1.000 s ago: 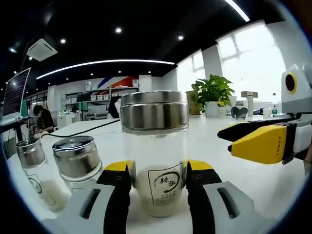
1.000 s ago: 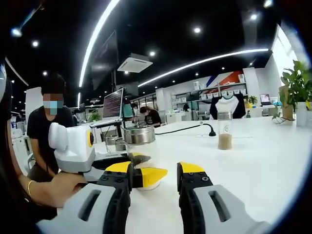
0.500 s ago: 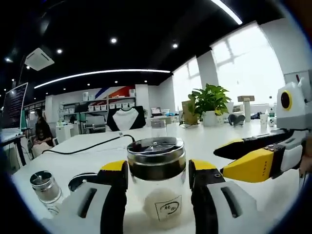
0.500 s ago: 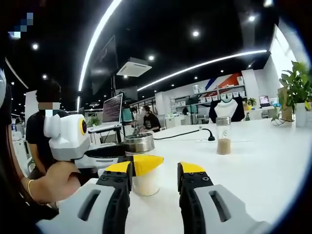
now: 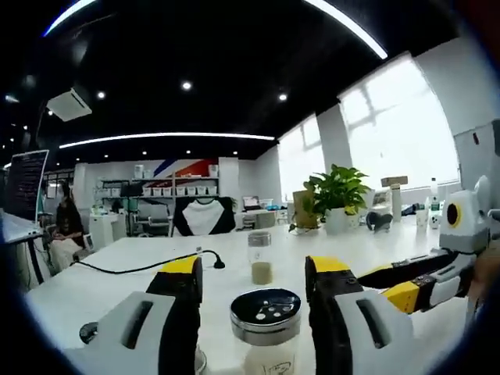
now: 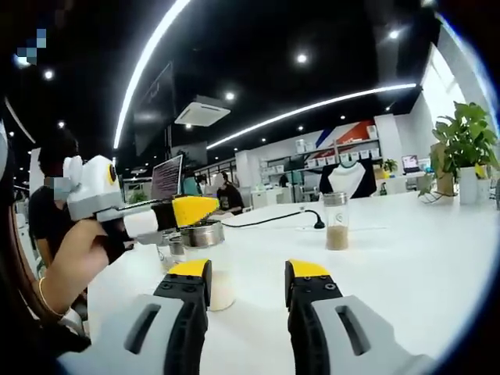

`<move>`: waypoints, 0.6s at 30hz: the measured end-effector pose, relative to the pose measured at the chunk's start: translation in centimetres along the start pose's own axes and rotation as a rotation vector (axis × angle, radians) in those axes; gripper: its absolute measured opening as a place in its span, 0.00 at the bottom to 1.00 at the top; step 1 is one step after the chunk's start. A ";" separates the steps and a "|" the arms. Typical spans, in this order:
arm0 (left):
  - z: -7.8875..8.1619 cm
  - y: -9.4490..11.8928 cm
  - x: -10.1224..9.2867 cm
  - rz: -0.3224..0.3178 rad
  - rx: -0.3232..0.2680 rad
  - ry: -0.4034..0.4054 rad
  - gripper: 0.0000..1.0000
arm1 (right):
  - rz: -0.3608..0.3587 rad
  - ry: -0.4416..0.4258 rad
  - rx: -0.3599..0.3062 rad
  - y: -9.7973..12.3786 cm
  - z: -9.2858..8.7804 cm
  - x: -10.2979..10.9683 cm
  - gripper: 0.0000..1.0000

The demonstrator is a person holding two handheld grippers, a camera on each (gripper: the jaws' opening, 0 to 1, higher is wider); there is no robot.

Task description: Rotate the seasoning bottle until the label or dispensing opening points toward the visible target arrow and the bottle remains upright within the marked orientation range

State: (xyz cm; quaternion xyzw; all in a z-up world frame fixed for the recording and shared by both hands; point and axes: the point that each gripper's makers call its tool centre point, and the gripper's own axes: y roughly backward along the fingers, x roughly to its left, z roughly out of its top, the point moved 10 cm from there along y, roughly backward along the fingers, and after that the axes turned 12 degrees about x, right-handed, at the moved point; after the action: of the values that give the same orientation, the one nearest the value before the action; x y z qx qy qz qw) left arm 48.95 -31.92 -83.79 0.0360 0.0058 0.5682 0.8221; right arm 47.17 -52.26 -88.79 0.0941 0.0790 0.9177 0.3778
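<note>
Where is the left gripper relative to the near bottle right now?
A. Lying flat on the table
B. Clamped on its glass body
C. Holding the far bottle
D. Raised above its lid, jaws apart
D: the left gripper hovers over the near bottle, jaws apart, gripping nothing.

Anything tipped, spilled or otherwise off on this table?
Nothing stands out. The seasoning bottle stands upright with its shaker lid on, the far bottle is upright too, and the white table shows no spill.

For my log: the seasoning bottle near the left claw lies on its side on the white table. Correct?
No. The seasoning bottle stands upright near the left claw on the white table; the right gripper view shows it.
</note>
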 end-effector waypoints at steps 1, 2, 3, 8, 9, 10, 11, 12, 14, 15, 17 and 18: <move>0.3 0.1 0.0 -0.070 -0.004 0.041 0.60 | -0.003 0.003 0.001 0.0 0.0 0.0 0.36; 0.4 0.3 0.3 -0.081 0.010 0.048 0.63 | -0.006 0.006 0.003 0.0 0.1 -0.1 0.36; 0.6 0.4 0.6 -0.070 0.018 0.043 0.67 | -0.007 0.008 0.005 0.0 0.1 -0.2 0.36; 1.4 1.5 1.5 -0.082 -0.011 -0.006 0.79 | -0.024 0.012 0.020 0.2 0.3 -0.2 0.38; 1.6 1.8 1.6 -0.087 -0.035 -0.026 0.79 | -0.033 0.012 0.023 0.2 0.3 -0.3 0.39; 1.8 2.1 1.6 -0.083 -0.045 -0.044 0.79 | -0.043 0.015 0.028 0.2 0.3 -0.3 0.40; 1.8 2.3 1.6 -0.085 -0.038 -0.053 0.80 | -0.063 0.021 0.044 0.2 0.2 -0.4 0.42; 1.8 2.5 1.7 -0.087 -0.028 -0.064 0.82 | -0.076 0.030 0.060 0.2 0.2 -0.4 0.44; 1.8 2.7 1.8 -0.095 -0.005 -0.083 0.87 | -0.109 0.038 0.120 0.1 -0.1 -0.5 0.46; 1.7 2.8 1.8 -0.100 0.003 -0.084 0.89 | -0.118 0.043 0.122 0.1 0.1 -0.4 0.47; 1.5 2.9 1.9 -0.112 0.028 -0.087 0.95 | -0.124 0.061 0.117 0.1 0.2 -0.3 0.50; 1.2 3.0 2.0 -0.115 0.059 -0.096 0.98 | -0.138 0.072 0.113 0.1 0.4 -0.2 0.53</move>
State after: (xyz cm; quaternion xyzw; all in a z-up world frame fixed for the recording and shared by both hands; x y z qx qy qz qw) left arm 46.96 -29.08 -82.34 0.0868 -0.0147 0.5172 0.8513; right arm 47.38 -52.46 -88.37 0.0765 0.1503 0.8865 0.4309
